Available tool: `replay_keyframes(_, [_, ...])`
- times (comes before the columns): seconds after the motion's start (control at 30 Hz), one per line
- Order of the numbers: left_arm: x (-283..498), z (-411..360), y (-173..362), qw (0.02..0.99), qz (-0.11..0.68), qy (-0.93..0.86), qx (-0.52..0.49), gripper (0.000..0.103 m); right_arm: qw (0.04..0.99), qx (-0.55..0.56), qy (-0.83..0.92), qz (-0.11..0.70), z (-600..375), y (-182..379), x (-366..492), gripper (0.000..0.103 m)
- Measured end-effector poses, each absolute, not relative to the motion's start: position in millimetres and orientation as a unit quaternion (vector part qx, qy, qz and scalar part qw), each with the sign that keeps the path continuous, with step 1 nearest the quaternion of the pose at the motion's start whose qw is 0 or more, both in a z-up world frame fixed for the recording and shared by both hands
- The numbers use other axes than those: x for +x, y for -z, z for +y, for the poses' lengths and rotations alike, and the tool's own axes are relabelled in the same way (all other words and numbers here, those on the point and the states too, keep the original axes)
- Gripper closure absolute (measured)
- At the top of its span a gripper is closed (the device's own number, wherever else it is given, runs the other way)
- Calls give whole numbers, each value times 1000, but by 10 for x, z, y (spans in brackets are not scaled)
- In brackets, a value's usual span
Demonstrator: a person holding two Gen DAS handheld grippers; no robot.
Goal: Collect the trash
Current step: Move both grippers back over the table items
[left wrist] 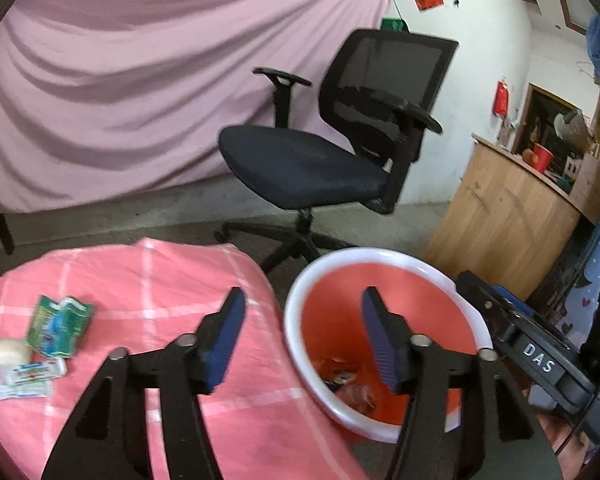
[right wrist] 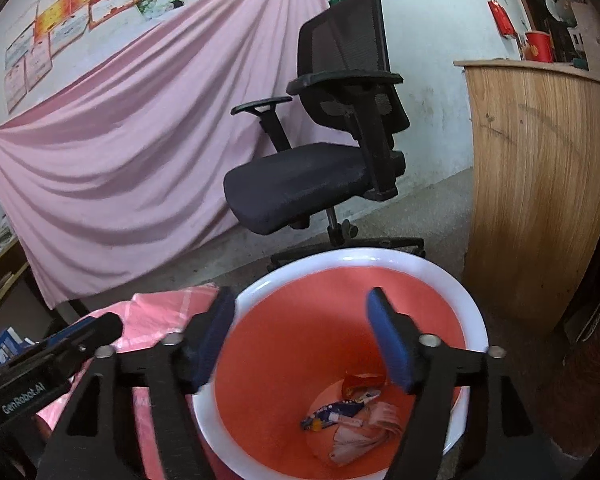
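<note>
An orange bin with a white rim (left wrist: pixel 320 276) (right wrist: pixel 452 280) stands on the floor beside a table with a pink checked cloth (left wrist: pixel 160 272) (right wrist: pixel 168 300). Wrappers and crumpled paper (right wrist: pixel 352 420) lie at its bottom, also in the left wrist view (left wrist: pixel 350 386). My left gripper (left wrist: pixel 304 312) is open and empty, above the table edge and bin rim. My right gripper (right wrist: pixel 300 312) is open and empty above the bin. On the cloth at the left lie a green packet (left wrist: pixel 58 326), a white paper ball (left wrist: pixel 8 352) and small white sachets (left wrist: pixel 30 378).
A black office chair (left wrist: pixel 324 152) (right wrist: pixel 320 168) stands behind the bin. A wooden counter (left wrist: pixel 496 208) (right wrist: pixel 540 184) is at the right. A pink sheet (left wrist: pixel 120 88) hangs along the back wall. The right gripper's body (left wrist: pixel 532 344) is near the bin's right side.
</note>
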State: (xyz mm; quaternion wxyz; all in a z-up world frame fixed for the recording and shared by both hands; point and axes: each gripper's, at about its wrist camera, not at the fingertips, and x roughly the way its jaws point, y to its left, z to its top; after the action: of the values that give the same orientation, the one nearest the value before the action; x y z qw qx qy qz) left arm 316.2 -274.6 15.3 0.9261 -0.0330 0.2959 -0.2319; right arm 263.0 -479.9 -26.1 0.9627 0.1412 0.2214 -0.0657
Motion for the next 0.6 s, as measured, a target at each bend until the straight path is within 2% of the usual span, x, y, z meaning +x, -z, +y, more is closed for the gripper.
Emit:
replay_keyframes(0.13, [3063, -2508, -224, 944, 256, 203, -50, 10, 965, 128, 75, 215, -4712, 206, 2636, 15])
replay_keyframes(0.2, [2975, -2356, -279, 957, 223, 177, -53, 1, 966, 125, 75, 212, -4671, 180, 2648, 13])
replay_keyframes(0.37, [2856, -2089, -371, 973, 179, 134, -50, 1, 977, 112, 55, 172, -4493, 55, 2570, 0])
replay_keyframes(0.6, [2662, -1601, -422, 984, 146, 80, -57, 1, 993, 85, 18, 80, -4138, -169, 2394, 0])
